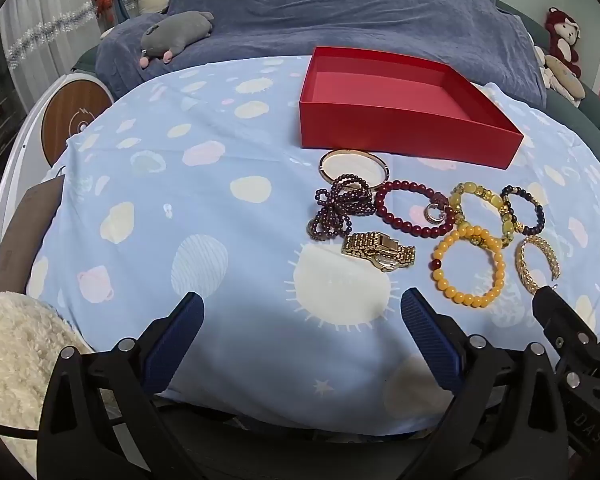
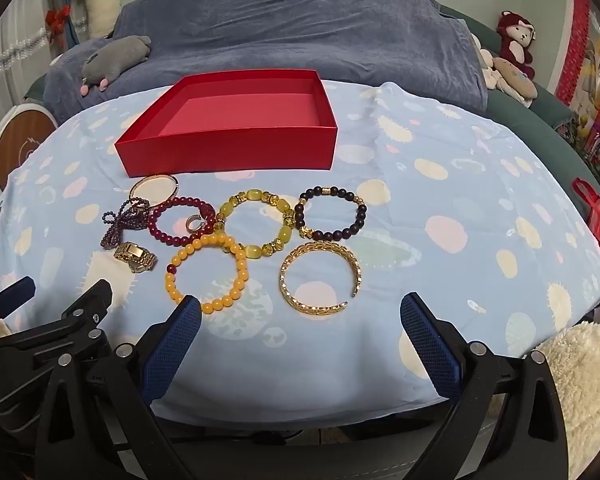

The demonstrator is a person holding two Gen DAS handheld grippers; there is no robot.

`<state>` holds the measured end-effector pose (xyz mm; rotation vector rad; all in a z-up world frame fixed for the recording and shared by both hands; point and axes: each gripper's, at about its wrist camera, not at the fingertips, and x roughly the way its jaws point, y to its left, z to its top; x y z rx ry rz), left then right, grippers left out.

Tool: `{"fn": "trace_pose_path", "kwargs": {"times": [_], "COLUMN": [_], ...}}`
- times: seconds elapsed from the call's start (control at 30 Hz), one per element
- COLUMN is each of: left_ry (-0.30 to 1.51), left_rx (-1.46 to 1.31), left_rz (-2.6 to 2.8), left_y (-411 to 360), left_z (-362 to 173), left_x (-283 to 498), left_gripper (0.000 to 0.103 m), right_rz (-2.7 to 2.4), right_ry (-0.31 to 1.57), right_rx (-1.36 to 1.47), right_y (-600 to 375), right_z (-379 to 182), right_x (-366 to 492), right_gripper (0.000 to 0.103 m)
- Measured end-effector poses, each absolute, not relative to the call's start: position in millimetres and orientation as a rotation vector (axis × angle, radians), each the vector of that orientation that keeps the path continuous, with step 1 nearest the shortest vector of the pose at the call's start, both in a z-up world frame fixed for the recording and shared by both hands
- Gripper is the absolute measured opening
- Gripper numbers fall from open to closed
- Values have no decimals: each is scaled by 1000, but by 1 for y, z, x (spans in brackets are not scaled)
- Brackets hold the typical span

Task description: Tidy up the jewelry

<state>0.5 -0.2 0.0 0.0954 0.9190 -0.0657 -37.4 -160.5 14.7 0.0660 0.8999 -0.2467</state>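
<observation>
Left gripper (image 1: 302, 312): fingers (image 1: 176, 332) spread wide, nothing between them; it hangs over bare cloth at 7 o'clock from the jewelry.
Counter (image 2: 480, 240): covered by a light blue cloth with pale spots; everything sits on it.
Red box (image 2: 228, 152): open top, nothing inside, at 12 o'clock behind the jewelry.
Thin gold bangle (image 2: 155, 187): just in front of the box's near wall, at the left end of the group.
Dark purple bead string (image 2: 126, 220): bunched in loops, overlapping the bangle's near edge.
Gold watch (image 2: 136, 258): lying folded at 6 o'clock from the purple string.
Dark red bead bracelet (image 2: 186, 220): right of the purple string, with a small ring (image 2: 193, 223) inside its loop.
Orange bead bracelet (image 2: 206, 272): at 6 o'clock from the red one, touching it; its near edge is just beside the right gripper's left finger.
Yellow-green bead bracelet (image 2: 258, 222): middle of the group, touching the orange one.
Dark bead bracelet (image 2: 331, 213): at 3 o'clock from the yellow-green one, with gold spacer beads.
Gold cuff (image 2: 320, 278): open-ended, at 6 o'clock from the dark bracelet.
Right gripper (image 2: 300, 312): fingers (image 2: 428, 336) spread wide, holding nothing; the cuff lies just ahead of the gap between them.
Beyond the counter: a sofa under a blue blanket (image 2: 300, 24), a grey plush toy (image 2: 116, 58) on its left.
</observation>
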Motion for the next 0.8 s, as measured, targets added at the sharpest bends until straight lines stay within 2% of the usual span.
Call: {"fn": "trace_pose_path", "kwargs": {"times": [0.8], "left_ry": [909], "left_rx": [97], "left_rz": [-65], "left_y": [0], "left_z": [4], "left_x": [0], "left_gripper": [94], "right_rz": [-252], "right_ry": [852], "right_rx": [87], "right_y": [-165], "right_z": [12], "right_x": [-41], "right_gripper": [96]}}
